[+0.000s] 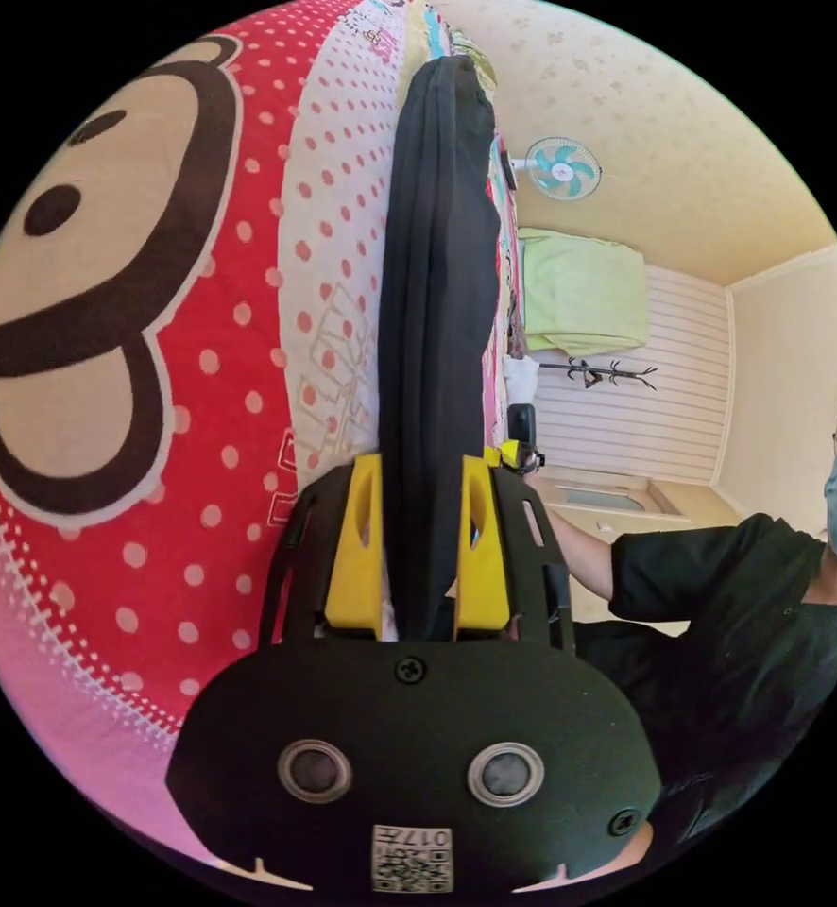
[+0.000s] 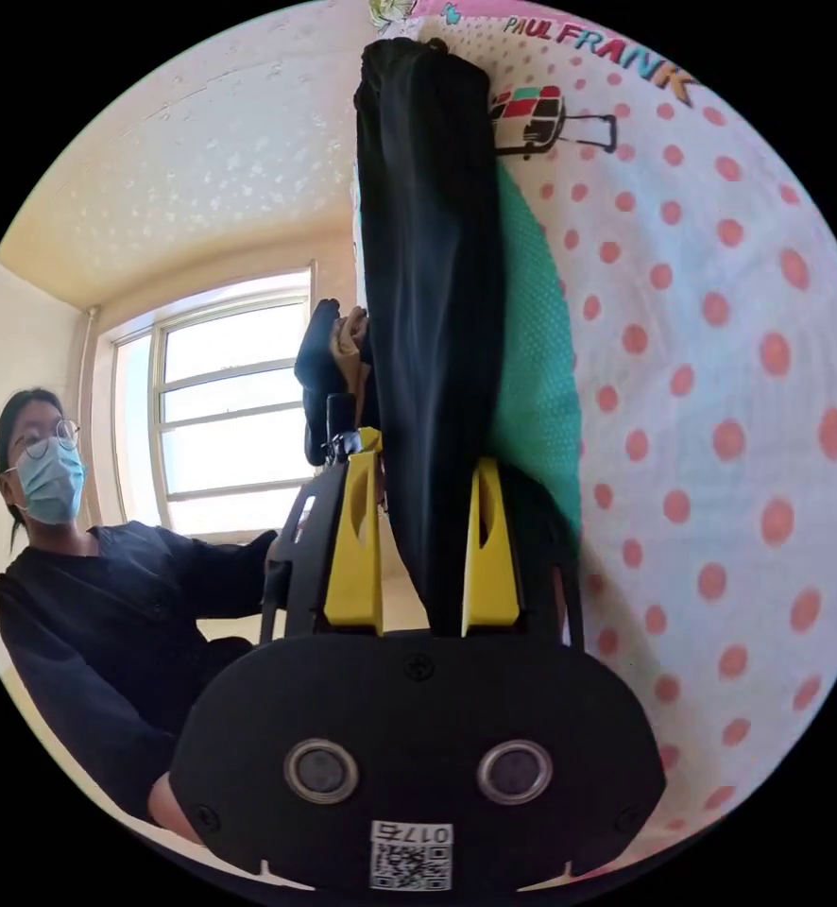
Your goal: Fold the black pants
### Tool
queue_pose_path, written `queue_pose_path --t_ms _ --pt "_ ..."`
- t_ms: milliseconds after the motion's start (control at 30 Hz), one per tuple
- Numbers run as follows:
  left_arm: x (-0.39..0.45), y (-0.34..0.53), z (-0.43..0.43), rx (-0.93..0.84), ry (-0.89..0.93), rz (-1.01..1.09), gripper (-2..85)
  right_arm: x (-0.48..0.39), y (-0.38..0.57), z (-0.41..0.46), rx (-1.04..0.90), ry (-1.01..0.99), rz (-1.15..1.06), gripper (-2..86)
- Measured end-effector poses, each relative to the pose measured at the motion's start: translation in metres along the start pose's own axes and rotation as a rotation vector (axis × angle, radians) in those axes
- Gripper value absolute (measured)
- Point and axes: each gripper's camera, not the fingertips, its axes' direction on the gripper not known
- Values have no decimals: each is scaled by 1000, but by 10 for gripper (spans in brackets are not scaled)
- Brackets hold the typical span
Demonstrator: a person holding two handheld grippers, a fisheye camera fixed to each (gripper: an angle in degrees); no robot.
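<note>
The black pants [image 1: 435, 312] run as a long folded band away from my left gripper [image 1: 420, 472], whose yellow jaws press on them from both sides. They lie against the dotted bedspread [image 1: 248, 397]. In the right gripper view the same black pants [image 2: 433, 312] stretch away between the yellow jaws of my right gripper [image 2: 425, 468], which is shut on them. The other gripper [image 1: 522, 444] shows small beyond the pants in the left gripper view, and in the right gripper view the other gripper [image 2: 329, 397] appears in a gloved hand.
A red and white dotted bedspread with a large cartoon face [image 1: 78, 312] lies under the pants. A person in a black top [image 1: 749, 642] stands beside the bed. A wall fan [image 1: 560, 168], a green cloth [image 1: 584, 288] and a window [image 2: 220, 416] are behind.
</note>
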Motion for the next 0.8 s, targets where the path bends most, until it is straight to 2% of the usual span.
queue_pose_path --t_ms 67,167,267,533,800 --pt "0 -2 11 -46 -7 16 96 3 -2 4 -76 -3 -20 83" --pt "4 10 22 -107 7 -2 61 -3 18 -6 -81 -21 -32 31" --pt "28 37 17 -64 161 58 49 -39 43 -21 -60 -57 -116 10" --pt "212 114 -33 148 329 380 46 -190 103 -94 -22 -205 -451 -3" --pt "427 167 -39 266 276 774 48 -379 178 -175 -113 -158 -935 -4"
